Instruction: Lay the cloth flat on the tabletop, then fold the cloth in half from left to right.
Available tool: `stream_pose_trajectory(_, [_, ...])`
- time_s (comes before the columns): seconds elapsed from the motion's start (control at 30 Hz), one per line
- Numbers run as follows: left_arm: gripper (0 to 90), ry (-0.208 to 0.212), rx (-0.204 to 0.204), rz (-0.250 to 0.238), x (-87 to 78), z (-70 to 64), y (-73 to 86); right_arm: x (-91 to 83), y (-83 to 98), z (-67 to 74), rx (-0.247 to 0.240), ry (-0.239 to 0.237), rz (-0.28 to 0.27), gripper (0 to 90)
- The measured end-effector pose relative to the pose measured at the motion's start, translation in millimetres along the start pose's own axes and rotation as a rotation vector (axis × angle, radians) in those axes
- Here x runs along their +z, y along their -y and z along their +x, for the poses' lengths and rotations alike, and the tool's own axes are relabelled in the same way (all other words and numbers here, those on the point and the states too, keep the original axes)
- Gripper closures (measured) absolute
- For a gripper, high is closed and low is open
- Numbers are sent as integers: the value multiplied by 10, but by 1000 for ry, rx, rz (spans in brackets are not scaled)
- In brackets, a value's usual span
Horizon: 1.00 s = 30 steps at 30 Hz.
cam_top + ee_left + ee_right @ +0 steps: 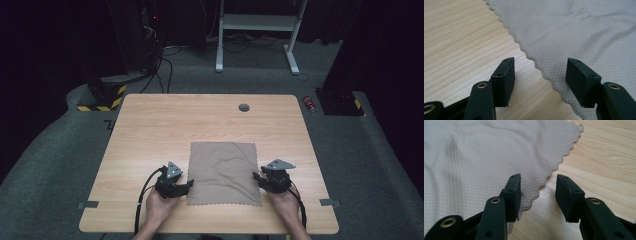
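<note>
Cloth (224,172), a square of tan fabric with a fine grid weave and a scalloped hem, lies flat on the wooden table (150,130), near the middle of the table's near edge and a little toward its right side. Its near hem stops short of the table's near edge, and a few soft creases cross its surface.

The left tool (187,185) sits at the cloth's near left corner, held by the person's left hand (159,204), which comes up from the table's near edge. In the left gripper view this tool (540,80) has its jaws spread wide: one is over bare wood, the other over the fabric, with the scalloped hem running between them. Neither pad presses on the cloth.

The right tool (256,176) sits at the cloth's right edge, toward its near right corner, in the person's right hand (286,200). In the right gripper view this tool (538,196) is also spread: one jaw stands over the fabric's hem, the other over bare wood, with an open gap between and nothing pinched.

A small round grommet (244,107) is set in the table near its far edge.
</note>
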<state>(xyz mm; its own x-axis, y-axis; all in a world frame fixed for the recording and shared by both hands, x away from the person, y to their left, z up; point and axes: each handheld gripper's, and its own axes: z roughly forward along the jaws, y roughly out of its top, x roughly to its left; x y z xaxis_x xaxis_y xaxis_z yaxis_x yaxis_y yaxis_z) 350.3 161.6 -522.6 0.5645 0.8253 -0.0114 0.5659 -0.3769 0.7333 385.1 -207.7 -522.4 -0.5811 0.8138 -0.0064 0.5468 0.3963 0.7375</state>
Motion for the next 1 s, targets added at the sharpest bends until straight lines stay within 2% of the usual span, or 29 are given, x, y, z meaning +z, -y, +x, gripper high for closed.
stream_pose_trajectory(0.2, [413, 11, -33, 5, 6, 49, -27, 0, -6, 6, 14, 17, 5, 509])
stream_pose_trajectory(0.27, [415, 17, -43, 4, 31, 72, -61, -9, -35, 23, 31, 19, 32, 541])
stream_pose_trajectory(0.33, [417, 31, -56, 3, 62, 118, -110, -23, -53, 58, 35, 14, 36, 572])
stream_pose_trajectory(0.43, [418, 59, -106, -6, 103, 215, -195, -32, -79, 112, 33, -5, 28, 589])
stream_pose_trajectory(0.6, [417, 47, -137, 5, 203, 352, -338, -5, -142, 198, 19, -44, 23, 598])
stream_pose_trajectory(0.67, [420, 51, -166, -14, 242, 402, -370, 10, -164, 233, 18, -57, 18, 600])
stream_pose_trajectory(0.7, [422, 52, -172, 3, 264, 426, -395, 19, -176, 246, 12, -62, 14, 601])
stream_pose_trajectory(0.77, [415, 43, -169, 10, 297, 451, -441, 34, -198, 279, 8, -73, 7, 603])
stream_pose_trajectory(0.83, [423, 50, -185, -4, 311, 478, -472, 49, -219, 315, 6, -82, 9, 605])
stream_pose_trajectory(0.9, [414, 38, -170, 20, 343, 499, -528, 55, -242, 351, 0, -93, 5, 609])
stream_pose_trajectory(0.93, [417, 29, -163, 14, 351, 507, -552, 57, -255, 370, -6, -99, 1, 611])
stream_pose_trajectory(0.97, [426, 28, -173, 4, 357, 517, -568, 59, -269, 393, -12, -105, -2, 614])
stream_pose_trajectory(1.0, [424, 23, -165, 22, 375, 536, -601, 62, -284, 423, -19, -111, -4, 617])
